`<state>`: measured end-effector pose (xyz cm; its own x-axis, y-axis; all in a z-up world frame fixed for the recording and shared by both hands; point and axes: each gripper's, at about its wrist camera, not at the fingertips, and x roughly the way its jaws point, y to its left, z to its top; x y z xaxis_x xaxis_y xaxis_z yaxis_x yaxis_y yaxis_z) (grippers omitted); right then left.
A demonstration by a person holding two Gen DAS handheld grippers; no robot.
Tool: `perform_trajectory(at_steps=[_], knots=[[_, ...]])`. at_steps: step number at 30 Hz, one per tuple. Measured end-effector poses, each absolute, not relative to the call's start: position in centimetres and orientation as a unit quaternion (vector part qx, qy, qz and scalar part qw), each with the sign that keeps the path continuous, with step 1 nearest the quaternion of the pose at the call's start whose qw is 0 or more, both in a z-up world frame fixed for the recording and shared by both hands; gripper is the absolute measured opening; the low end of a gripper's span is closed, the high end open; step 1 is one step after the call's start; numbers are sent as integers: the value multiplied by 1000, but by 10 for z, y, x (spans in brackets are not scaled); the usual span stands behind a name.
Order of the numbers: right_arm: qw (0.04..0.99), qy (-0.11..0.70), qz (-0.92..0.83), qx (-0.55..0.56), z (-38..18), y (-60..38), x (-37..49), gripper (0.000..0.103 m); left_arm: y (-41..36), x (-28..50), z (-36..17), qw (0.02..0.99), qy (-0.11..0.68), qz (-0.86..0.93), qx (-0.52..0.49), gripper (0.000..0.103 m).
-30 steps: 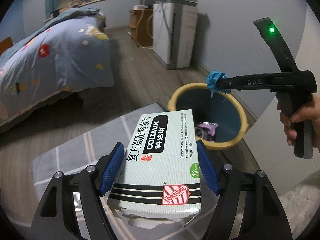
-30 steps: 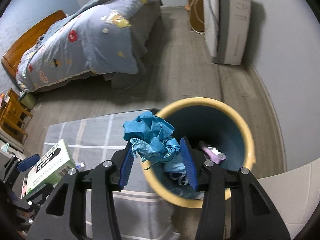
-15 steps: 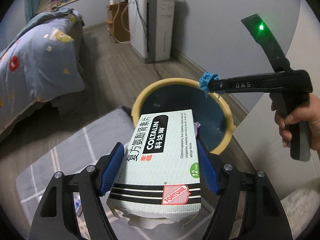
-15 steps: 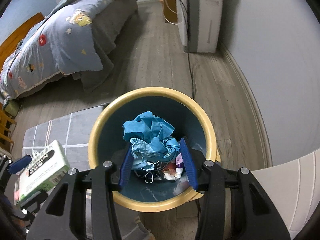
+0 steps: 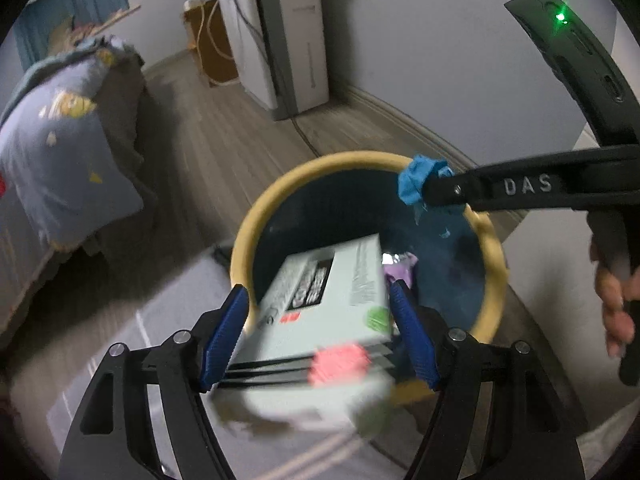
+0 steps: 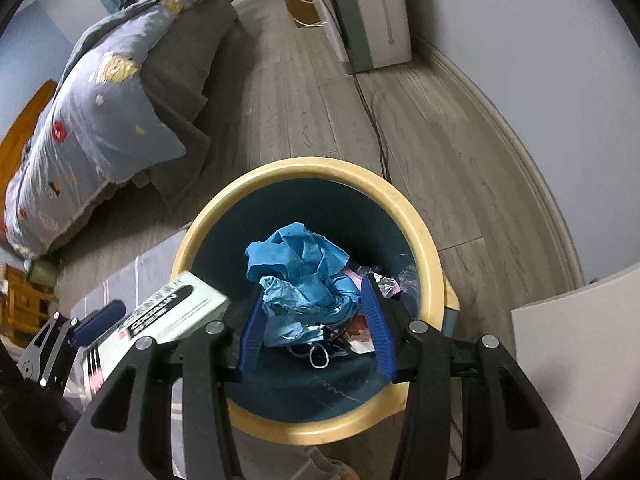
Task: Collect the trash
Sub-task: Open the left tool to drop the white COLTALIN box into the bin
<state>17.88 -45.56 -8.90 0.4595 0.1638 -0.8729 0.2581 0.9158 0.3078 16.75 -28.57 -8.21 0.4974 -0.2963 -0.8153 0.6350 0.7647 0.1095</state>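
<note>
A round bin with a yellow rim (image 5: 280,184) and a dark teal inside stands on the floor and holds several scraps. My left gripper (image 5: 318,292) is shut on a pale green medicine box (image 5: 328,304), which is blurred, tilted and juts over the bin's near rim. In the right wrist view the same box (image 6: 176,312) hangs at the left edge of the bin rim (image 6: 416,232), beside a blue left pad (image 6: 98,318). My right gripper (image 6: 312,286) is shut on a crumpled blue paper wad (image 6: 296,268) right above the bin's mouth. The wad (image 5: 418,184) also shows at the far rim.
A bed with a blue patterned quilt (image 6: 100,120) lies to the left. A white appliance (image 6: 372,20) stands by the wall, its cable (image 6: 372,120) trailing to the bin. A grey rug (image 5: 140,340) lies under the bin's near side, a white panel (image 6: 580,340) to the right. A hand (image 5: 616,308) holds the right gripper.
Both grippers have come lower and closer over the bin. The box now reaches past the near rim and has tilted in the left pads. The blue wad sits centred over the opening.
</note>
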Motion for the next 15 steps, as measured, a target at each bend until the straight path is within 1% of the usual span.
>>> perform_trajectory(at_steps=[5,9,15], knots=[[827,520,-37,211,-96,-460,183,46,-292,180,-95,836,422,-269,226,73],[819,533,-36,209,-109,-457,188,46,-285,184,-100,836,424,-273,217,73],[797,576,-39,179,-134,-443,196,46,-269,184,-109,833,434,-268,213,73]])
